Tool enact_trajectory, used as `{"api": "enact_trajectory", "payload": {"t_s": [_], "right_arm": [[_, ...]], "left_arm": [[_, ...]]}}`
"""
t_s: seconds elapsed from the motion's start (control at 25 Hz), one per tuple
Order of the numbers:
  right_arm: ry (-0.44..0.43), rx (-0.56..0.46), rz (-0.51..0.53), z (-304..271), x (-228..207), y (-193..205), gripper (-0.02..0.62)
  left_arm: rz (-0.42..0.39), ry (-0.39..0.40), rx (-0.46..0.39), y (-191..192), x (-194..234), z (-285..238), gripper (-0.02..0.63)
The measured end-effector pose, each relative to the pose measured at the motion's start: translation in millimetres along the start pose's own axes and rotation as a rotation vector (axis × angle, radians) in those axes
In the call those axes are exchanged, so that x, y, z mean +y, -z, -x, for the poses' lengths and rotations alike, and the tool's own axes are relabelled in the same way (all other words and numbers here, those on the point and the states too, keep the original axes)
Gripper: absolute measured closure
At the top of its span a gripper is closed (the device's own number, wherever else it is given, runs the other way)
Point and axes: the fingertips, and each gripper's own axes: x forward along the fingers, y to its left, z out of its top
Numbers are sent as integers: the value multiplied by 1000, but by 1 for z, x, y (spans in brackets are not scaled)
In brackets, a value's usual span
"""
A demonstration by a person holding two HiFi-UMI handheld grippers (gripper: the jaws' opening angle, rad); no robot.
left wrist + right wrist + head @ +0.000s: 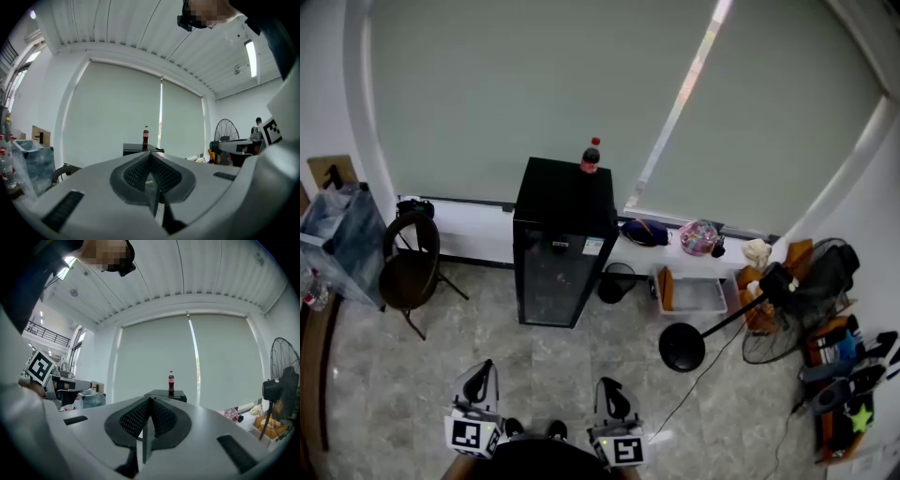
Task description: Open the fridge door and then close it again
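Most of the fridge hides behind the left gripper, jaws together.

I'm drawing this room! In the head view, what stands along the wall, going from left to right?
First the chair → fridge → black bin → white box.

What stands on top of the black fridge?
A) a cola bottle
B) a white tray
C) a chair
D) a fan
A: a cola bottle with a red cap stands upright on the fridge, near the back edge of its top.
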Motion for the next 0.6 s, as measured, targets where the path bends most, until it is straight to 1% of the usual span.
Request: {"api": "enact_trajectory", "payload": {"t_s": [0.36,0.6], "right_arm": [[9,5,-1,1,-5,4,586],[14,-6,8,2,-6,2,578]], "left_arm": [[-18,-14,7,3,-1,3,598],[-13,-1,16,4,-3,4,598]]}}
